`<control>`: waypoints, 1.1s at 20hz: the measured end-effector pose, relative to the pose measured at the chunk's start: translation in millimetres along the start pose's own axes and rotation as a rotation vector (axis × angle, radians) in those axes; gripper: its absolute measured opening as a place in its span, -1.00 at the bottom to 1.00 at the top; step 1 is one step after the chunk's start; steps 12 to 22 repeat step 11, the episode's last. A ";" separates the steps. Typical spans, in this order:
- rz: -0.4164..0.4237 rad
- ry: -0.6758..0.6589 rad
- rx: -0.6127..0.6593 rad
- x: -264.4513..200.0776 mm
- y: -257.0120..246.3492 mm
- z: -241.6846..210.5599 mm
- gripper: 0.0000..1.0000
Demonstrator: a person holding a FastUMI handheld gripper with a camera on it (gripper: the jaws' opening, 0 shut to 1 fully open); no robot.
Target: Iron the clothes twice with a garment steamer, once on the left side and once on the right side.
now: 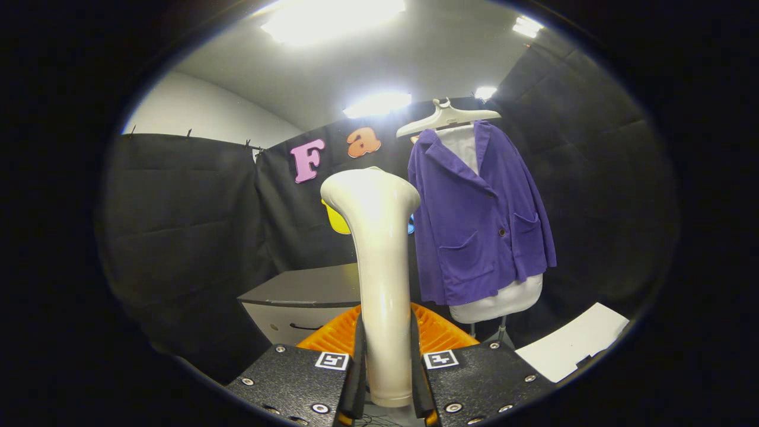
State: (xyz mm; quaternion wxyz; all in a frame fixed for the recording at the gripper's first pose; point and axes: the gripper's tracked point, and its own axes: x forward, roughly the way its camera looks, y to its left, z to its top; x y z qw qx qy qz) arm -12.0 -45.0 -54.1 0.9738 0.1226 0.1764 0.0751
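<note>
Gripper (pixel 386 379) clamped on white garment steamer (pixel 378 261), both fingers (pixel 358 367) pressing its upright handle. Purple jacket (pixel 480 225) on hanger (pixel 446 117) beyond, to right of steamer head.

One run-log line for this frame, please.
tool: shut on steamer | steamer: upright, head up | jacket: on hanger, beyond, apart from steamer | stage: ironing not begun
</note>
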 end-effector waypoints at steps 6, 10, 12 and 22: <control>0.008 0.005 -0.002 2.3 6.0 -0.2 -0.37; 0.006 0.019 0.001 8.8 8.6 -3.2 -0.37; 0.005 0.021 0.003 11.0 9.0 -3.8 -0.37; 0.005 0.021 0.003 11.0 9.0 -3.8 -0.37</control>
